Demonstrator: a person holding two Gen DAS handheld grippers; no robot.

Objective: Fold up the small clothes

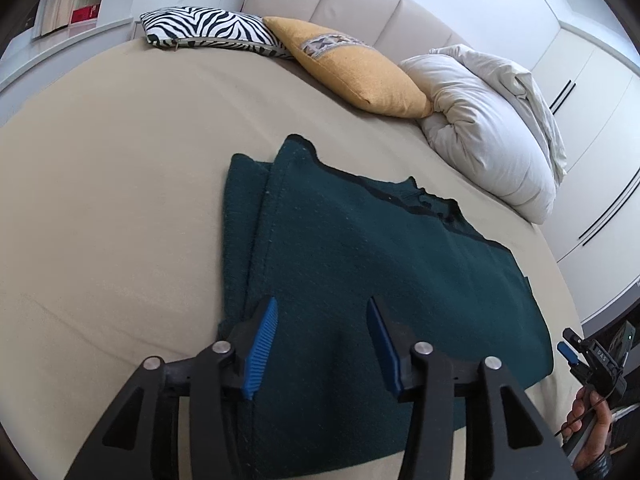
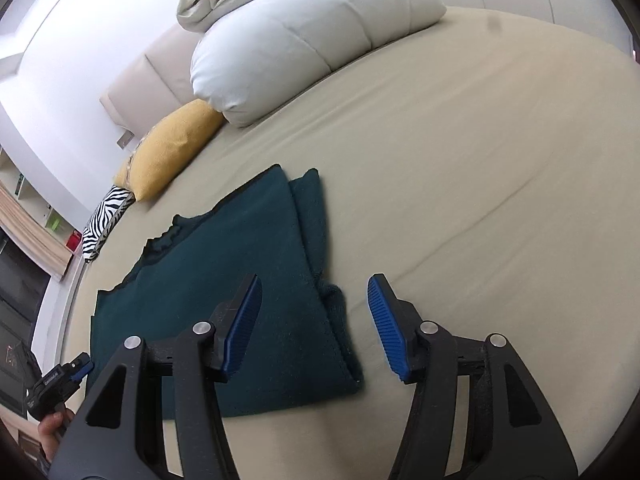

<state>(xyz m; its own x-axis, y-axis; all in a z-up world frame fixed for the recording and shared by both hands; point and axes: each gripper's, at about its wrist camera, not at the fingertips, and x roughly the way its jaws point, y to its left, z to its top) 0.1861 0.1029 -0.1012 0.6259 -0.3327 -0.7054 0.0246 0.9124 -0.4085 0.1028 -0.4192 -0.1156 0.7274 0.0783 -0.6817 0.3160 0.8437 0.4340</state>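
Observation:
A dark green knitted garment [image 1: 360,264] lies flat on the beige bed sheet [image 1: 120,200], both side parts folded in over the middle. My left gripper [image 1: 322,346] hovers open above its near left part, with nothing between the blue pads. In the right wrist view the same garment [image 2: 224,280] lies left of centre. My right gripper [image 2: 316,326] stands open over its near right edge, holding nothing. Each gripper shows small in the other's view, held by a hand: the right gripper [image 1: 570,346] and the left gripper [image 2: 78,370].
A zebra-print cushion [image 1: 208,28], a yellow cushion [image 1: 360,72] and a bundled white duvet [image 1: 492,128] lie along the padded headboard [image 1: 340,0]. White wardrobe doors [image 1: 592,120] stand to the right of the bed. Bare sheet [image 2: 480,160] stretches right of the garment.

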